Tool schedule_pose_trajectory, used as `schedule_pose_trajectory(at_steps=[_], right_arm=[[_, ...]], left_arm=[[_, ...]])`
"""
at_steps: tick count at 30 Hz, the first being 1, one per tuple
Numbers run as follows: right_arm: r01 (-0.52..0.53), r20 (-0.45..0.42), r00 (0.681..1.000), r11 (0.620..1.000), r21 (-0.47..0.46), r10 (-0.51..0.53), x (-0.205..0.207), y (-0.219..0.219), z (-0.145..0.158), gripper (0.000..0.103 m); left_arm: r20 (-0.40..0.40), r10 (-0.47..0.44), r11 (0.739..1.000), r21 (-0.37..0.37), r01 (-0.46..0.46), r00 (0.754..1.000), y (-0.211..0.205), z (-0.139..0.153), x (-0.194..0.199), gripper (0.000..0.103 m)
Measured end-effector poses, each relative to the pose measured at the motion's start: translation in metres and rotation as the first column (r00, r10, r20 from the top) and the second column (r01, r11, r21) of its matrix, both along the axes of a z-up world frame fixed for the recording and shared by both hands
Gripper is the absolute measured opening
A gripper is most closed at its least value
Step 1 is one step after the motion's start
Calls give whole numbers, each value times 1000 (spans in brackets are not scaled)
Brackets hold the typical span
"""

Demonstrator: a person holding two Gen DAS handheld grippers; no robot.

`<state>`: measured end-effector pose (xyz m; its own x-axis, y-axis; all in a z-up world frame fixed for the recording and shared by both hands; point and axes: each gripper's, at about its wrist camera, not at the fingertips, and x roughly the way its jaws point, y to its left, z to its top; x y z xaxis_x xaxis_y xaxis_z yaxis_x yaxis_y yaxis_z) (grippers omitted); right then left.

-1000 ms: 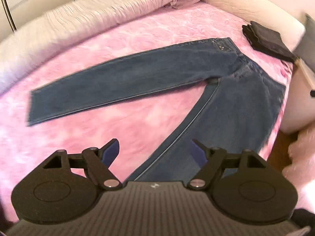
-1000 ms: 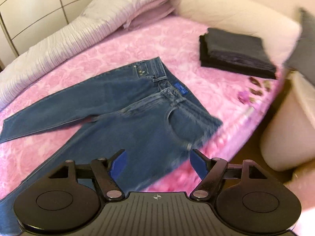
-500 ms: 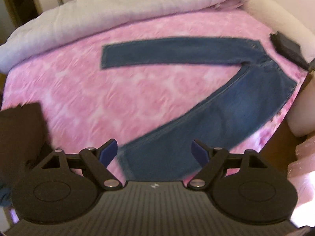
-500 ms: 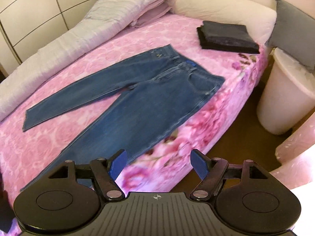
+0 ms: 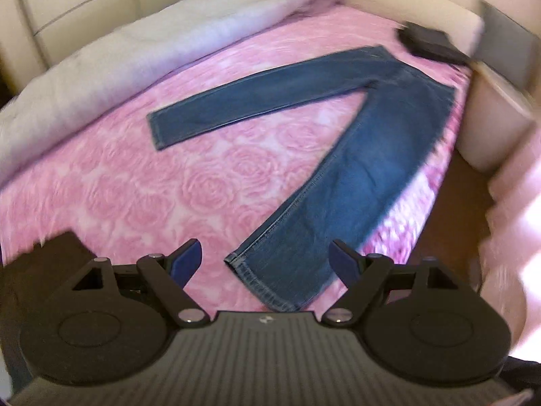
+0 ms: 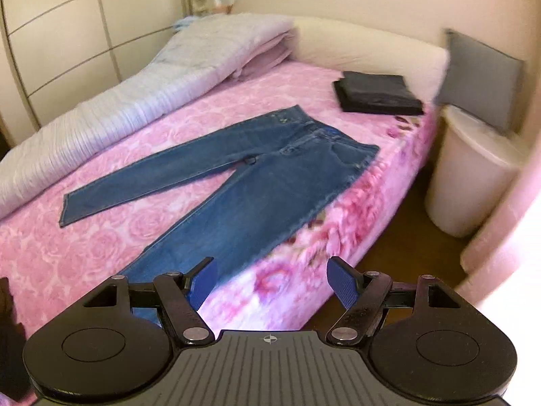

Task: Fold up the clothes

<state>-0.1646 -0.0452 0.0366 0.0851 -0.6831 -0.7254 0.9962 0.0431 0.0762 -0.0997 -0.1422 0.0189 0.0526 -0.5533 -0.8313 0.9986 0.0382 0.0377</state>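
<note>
A bedroom with pale panelled wardrobe doors (image 6: 67, 34) along the left of the frame; a bed under a pink rose-patterned bedspread (image 6: 111, 233) fills the middle, a rolled lilac quilt (image 6: 142, 101) banked along its far side. A pair of blue jeans (image 6: 257, 182) lies flat and unfolded on the bedspread, legs splayed in a V: waistband toward the upper right of the right wrist view, one leg running to the left of the frame, the other down toward the lower centre along the bed's near edge. Beyond the waistband, apart from the jeans, sits a folded dark garment (image 6: 375, 93), with a grey cushion (image 6: 480, 77) and a white round stand (image 6: 470, 169) at the right.

The left claw (image 5: 265, 258) hangs wide and empty just above the hem of the near leg (image 5: 267, 280). The right claw (image 6: 272, 277) is likewise spread wide, holding nothing, over the bed's near edge beside that same leg.

With the legs still apart, the likely step is bringing one leg over the other. Done well, that means pinching the hem at its outer corner, both denim layers together, with the second claw taking the same leg higher up so it travels as one flat panel; seams should meet before release. The near leg lies close to the mattress edge, so a slide off the bed is the risk.
</note>
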Motion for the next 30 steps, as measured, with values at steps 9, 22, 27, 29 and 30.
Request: schedule_pose_trajectory(at_steps=[9,22,27,29,30], right_arm=[[68,-46,997,995,78,-65,69,136,2,75],[81,-117,990,995,64,-73,82,170,25,75],[72,-122,990,996,47,-65,83,171,28,75],[71,-123,990,996,44,-65,84,170,28,75],[71,-123,990,997,43,-65,84,169,27,75]], left_arm=[[-1,-113,993,-18,113,994,72,16,19,79],[-48,-143,988,-71,140,989,90,22,2,79],[-41,-159,984,-82,155,986,87,24,-1,79],[-42,-159,984,-84,155,986,86,24,0,79],[-42,-159,984,-84,155,986,84,23,1,79]])
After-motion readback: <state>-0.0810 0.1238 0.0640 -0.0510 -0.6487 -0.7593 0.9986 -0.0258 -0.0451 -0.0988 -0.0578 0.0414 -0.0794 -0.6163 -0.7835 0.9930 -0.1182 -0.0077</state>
